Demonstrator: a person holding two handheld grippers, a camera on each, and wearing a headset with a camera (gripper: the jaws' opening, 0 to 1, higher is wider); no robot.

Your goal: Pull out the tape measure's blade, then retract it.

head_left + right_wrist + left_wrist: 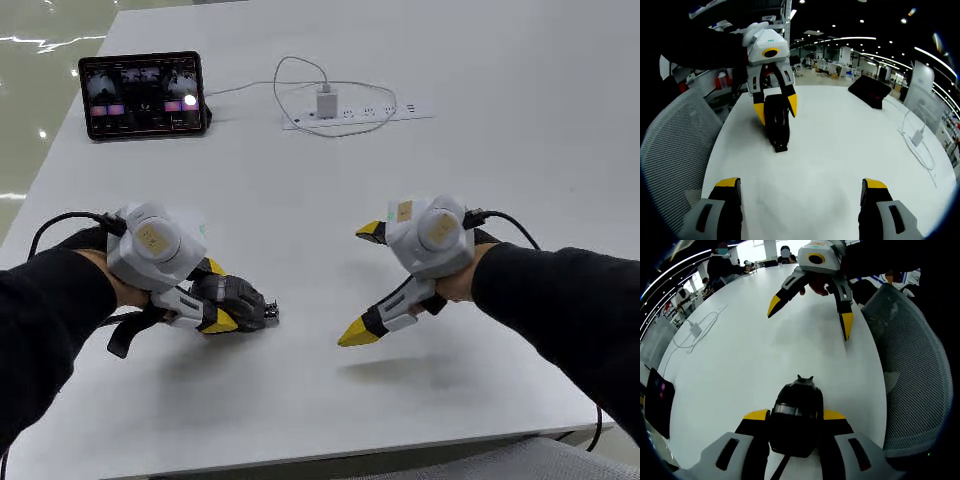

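Observation:
A black tape measure rests on the white table, clamped between the yellow-tipped jaws of my left gripper. Its blade hook points right, with no blade drawn out. In the left gripper view the tape measure sits between the fingers, its hook facing my right gripper. My right gripper hovers open a short way to the right, jaws spread wide and holding nothing. The right gripper view shows the tape measure ahead in my left gripper, and the hook toward the camera.
A tablet stands at the far left of the table. A white power strip with a charger and looped cable lies at the far middle. A mesh chair stands by the table's near edge.

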